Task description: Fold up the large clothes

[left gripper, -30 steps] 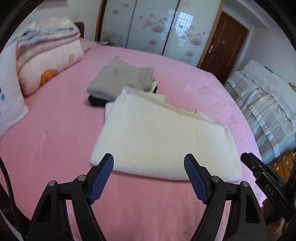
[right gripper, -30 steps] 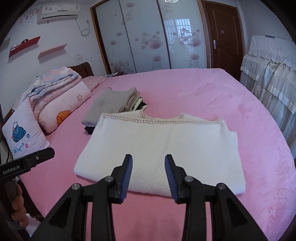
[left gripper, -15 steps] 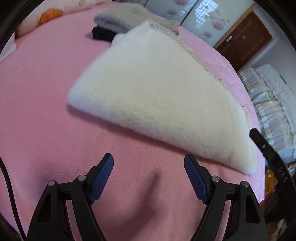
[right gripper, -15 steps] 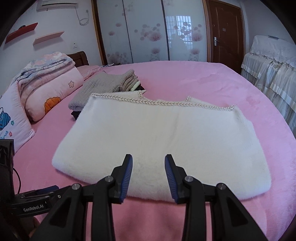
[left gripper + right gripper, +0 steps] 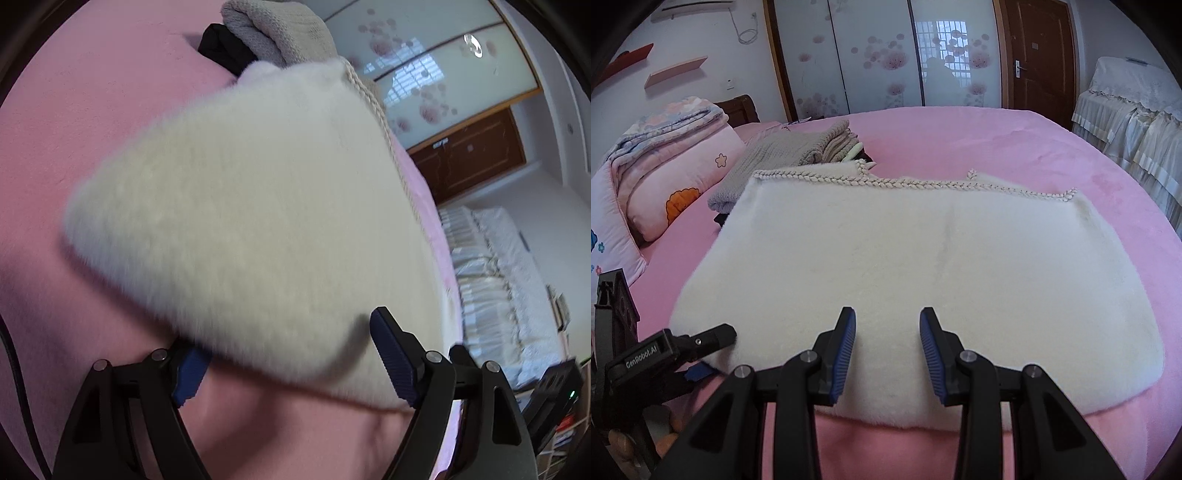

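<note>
fingers [image 5: 393, 360] opening astride hem | white fluffy garment [image 5: 916, 266] folded flat, braided trim

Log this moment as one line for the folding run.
stage: reaching for near edge | left tool: jaws opening, straddling white fleece garment corner | right tool: open over near edge | pink bed: garment flat

Fluffy white garment [image 5: 923, 266] lies folded flat on bed.
</note>
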`<state>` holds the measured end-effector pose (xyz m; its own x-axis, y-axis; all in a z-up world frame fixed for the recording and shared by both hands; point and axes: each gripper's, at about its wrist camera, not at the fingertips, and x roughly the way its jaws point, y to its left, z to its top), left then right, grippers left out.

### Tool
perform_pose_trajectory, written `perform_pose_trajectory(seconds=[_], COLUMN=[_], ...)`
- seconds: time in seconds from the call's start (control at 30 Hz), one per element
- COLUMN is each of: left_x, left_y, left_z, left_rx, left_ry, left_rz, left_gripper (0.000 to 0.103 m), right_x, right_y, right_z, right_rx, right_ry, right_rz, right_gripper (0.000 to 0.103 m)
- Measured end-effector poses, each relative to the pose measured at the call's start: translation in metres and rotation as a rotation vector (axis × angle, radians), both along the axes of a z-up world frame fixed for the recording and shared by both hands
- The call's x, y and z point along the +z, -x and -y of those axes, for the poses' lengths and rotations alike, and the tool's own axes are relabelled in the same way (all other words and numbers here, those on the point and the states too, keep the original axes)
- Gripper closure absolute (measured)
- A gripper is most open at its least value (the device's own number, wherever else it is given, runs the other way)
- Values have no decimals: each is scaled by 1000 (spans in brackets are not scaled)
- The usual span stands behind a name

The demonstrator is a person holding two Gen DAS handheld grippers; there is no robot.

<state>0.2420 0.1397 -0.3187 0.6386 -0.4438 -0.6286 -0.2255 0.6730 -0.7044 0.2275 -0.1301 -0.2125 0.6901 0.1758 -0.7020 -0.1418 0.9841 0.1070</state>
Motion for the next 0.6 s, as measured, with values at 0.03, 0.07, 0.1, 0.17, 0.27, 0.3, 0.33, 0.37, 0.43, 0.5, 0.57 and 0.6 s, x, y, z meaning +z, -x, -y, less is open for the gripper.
perform_pose_trajectory(seconds=[0.03,0.07,0.1,0.17,0.27,0.3,0.33,0.37,0.43,0.5,0.57,0.6], left_x=[-2,-5,-6,-10,-11,-11,-9,-8,-4,-2,1,4], left_y=[-5,-10,-13,-17,-17,-18,-18,-23,-32,-43,-51,-54], left_z=[-2,-5,-8,-13,-14,-11,-9,-3,2,6,5,4], left_rx=[9,23,37,59,67,70,71,67,67,88,105,111], left_ry=[13,40,67,115,132,120,104,75,23,-8,-3,8], left_rz=[5,7,12,27,50,59,61,61,57,51,33,29], left_gripper=[23,23,23,23,23,23,23,23,23,23,23,23], right_x=[0,-1,-2,-5,-6,-5,-4,-3,0,1,-4,-8], right_y=[0,-1,-1,-4,-9,-10,-11,-13,-21,-32,-47,-54], right_z=[1,3,4,6,8,9,10,10,9,8,3,2], right_rx=[-2,-6,-11,-16,-25,-29,-32,-32,-40,-40,-36,-26], right_ry=[1,0,-1,-10,-11,-11,-11,-3,25,61,111,111], right_rz=[3,7,8,0,-1,7,16,24,43,48,36,19], right_gripper=[67,67,67,67,67,67,67,67,70,86,95,97])
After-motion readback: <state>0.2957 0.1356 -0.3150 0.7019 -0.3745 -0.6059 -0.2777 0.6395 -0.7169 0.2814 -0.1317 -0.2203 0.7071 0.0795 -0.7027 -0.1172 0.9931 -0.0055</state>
